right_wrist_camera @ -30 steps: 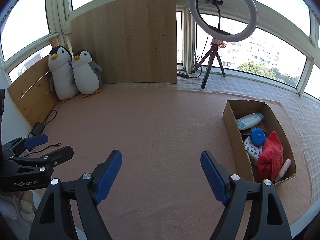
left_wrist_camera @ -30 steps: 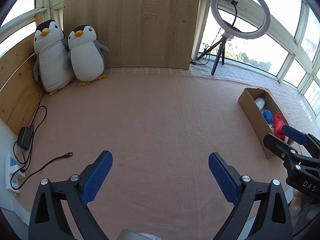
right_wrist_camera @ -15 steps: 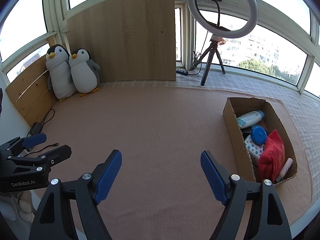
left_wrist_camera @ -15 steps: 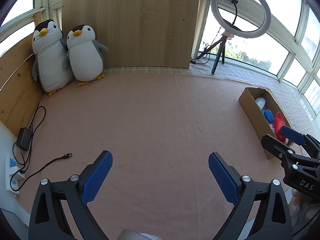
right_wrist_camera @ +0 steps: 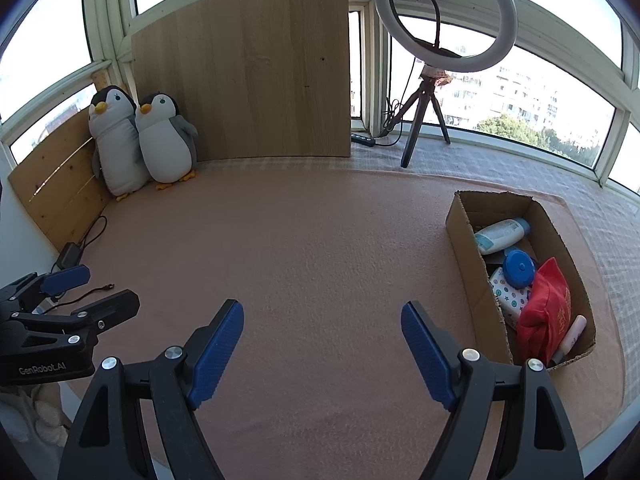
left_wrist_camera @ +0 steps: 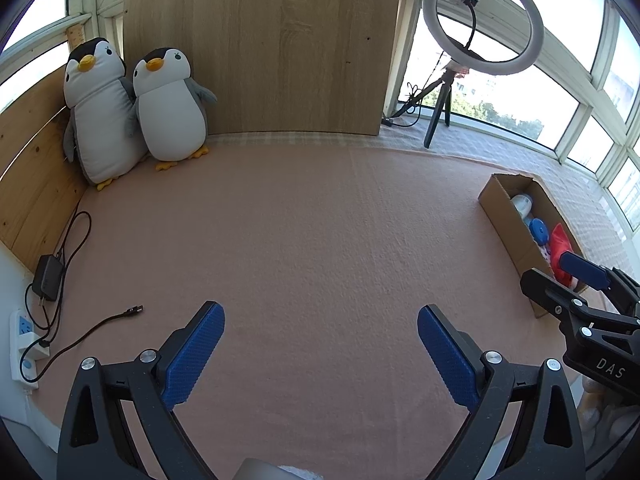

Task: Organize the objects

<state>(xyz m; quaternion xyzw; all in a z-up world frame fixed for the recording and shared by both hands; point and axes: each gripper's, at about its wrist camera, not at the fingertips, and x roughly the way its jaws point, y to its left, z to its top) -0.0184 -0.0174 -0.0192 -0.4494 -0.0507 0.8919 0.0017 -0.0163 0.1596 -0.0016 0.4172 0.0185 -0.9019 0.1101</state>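
A cardboard box [right_wrist_camera: 464, 240] stands on the pink mat at the right. It holds a white bottle [right_wrist_camera: 502, 234], a blue round lid [right_wrist_camera: 519, 268], a dotted pack [right_wrist_camera: 510, 294], a red pouch [right_wrist_camera: 546, 312] and a pale tube [right_wrist_camera: 572, 336]. My right gripper [right_wrist_camera: 322, 307] hovers open over bare mat to the left of the box, with nothing between its blue pads. My left gripper [left_wrist_camera: 319, 312] is open too, over bare mat. In the left wrist view the box [left_wrist_camera: 504, 216] lies far right, behind the right gripper [left_wrist_camera: 548, 268]. In the right wrist view the left gripper [right_wrist_camera: 109, 285] is at the left edge.
Two plush penguins [left_wrist_camera: 136, 112] lean in the back left corner against wooden boards [left_wrist_camera: 260, 48]. A ring light on a tripod [left_wrist_camera: 482, 20] stands at the back right. A charger, its loose cable [left_wrist_camera: 100, 324] and a power strip [left_wrist_camera: 24, 340] lie along the left edge.
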